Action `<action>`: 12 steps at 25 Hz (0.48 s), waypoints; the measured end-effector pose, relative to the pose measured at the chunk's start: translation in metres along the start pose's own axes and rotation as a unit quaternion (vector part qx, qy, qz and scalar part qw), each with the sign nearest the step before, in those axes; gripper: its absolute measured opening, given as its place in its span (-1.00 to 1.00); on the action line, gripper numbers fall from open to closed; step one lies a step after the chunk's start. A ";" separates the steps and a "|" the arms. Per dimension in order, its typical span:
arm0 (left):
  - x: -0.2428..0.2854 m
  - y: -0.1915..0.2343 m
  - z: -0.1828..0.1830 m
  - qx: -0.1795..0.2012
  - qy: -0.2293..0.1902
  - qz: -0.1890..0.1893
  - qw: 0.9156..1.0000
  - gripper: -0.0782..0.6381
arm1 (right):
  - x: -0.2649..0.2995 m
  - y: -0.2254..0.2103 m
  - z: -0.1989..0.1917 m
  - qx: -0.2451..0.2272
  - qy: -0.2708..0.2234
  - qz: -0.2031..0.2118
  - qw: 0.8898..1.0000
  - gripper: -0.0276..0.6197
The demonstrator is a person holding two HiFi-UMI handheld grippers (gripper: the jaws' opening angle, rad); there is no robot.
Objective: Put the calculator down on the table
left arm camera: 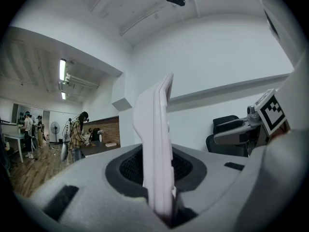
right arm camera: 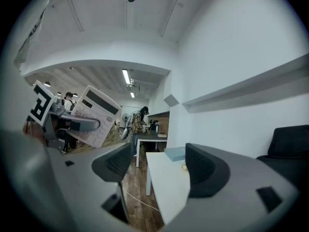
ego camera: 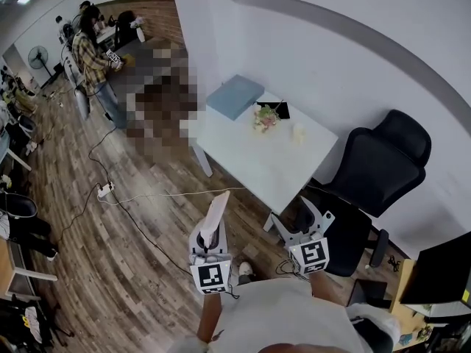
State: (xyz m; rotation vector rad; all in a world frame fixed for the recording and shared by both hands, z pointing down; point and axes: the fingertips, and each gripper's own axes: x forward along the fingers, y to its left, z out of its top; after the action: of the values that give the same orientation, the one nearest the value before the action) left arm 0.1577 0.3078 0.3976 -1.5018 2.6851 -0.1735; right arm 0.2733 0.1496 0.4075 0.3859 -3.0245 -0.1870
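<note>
1. Now, in the head view, we see the left gripper (ego camera: 210, 243) clenched on the lower end of the white calculator (ego camera: 216, 215). The calculator stands on edge above the wooden floor (ego camera: 132, 271), short of the white table (ego camera: 283, 169) and off its near corner. The right gripper (ego camera: 304, 220) hangs just before the table's near edge, beside the black office chair (ego camera: 383, 160). A blue box (ego camera: 234, 95) and a small bunch of flowers (ego camera: 266, 118) sit toward the table's far end, and its near half is bare.
2. In the left gripper view, the calculator (left arm camera: 157, 149) rises edge-on between the pads, which press on both of its faces, so we judge the hold firm. The table does not show here.
3. In the right gripper view, the jaws stand released and grasp nothing; only the table (right arm camera: 166, 187) lies beyond the gap. The calculator (right arm camera: 99, 115) shows its keys, well to the left of the table.
4. We judge the step in hand to be the carry to the table. To do it well, we should bring the calculator over the table's bare near half, away from the flowers and box. We should then lower it until its bottom edge meets the top, lay it over keys up, and only then let go. The right gripper is best kept on the chair side of the table.
</note>
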 end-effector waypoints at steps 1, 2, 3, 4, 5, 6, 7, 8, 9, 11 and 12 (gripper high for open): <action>0.004 0.005 -0.001 0.001 0.000 -0.003 1.000 -0.52 | 0.006 0.001 0.000 0.000 0.002 -0.002 1.000 0.18; 0.008 0.009 -0.001 0.003 0.000 -0.006 1.000 -0.52 | 0.011 0.002 -0.001 0.001 0.003 -0.004 1.000 0.18; 0.011 0.014 -0.001 0.004 0.000 -0.009 1.000 -0.52 | 0.017 0.003 -0.001 0.002 0.005 -0.005 1.000 0.17; 0.014 0.019 -0.001 0.004 -0.001 -0.011 1.000 -0.52 | 0.022 0.005 -0.001 0.002 0.006 -0.006 1.000 0.17; 0.018 0.024 -0.001 0.004 -0.002 -0.012 1.000 -0.52 | 0.027 0.007 0.000 0.001 0.006 -0.007 1.000 0.17; 0.021 0.029 -0.001 0.004 -0.004 -0.014 1.000 -0.52 | 0.033 0.009 0.001 0.000 0.006 -0.008 1.000 0.17; 0.023 0.034 -0.001 0.004 -0.006 -0.015 1.000 -0.52 | 0.037 0.011 0.002 -0.001 0.006 -0.009 1.000 0.17; 0.026 0.037 -0.001 0.003 -0.007 -0.017 1.000 -0.52 | 0.041 0.013 0.002 -0.001 0.006 -0.010 1.000 0.17; 0.028 0.040 -0.001 0.002 -0.007 -0.019 1.000 -0.52 | 0.044 0.015 0.002 -0.001 0.007 -0.011 1.000 0.17; 0.032 0.045 -0.002 -0.006 -0.004 -0.020 1.000 -0.52 | 0.049 0.018 0.001 0.000 0.010 -0.012 1.000 0.16; 0.034 0.047 -0.004 -0.006 -0.004 -0.020 1.000 -0.52 | 0.051 0.019 0.000 -0.001 0.013 -0.012 1.000 0.16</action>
State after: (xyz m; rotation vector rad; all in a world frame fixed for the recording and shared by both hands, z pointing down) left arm 0.0995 0.3032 0.3960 -1.5582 2.6558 -0.1520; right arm 0.2192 0.1553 0.4134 0.4202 -2.9955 -0.1838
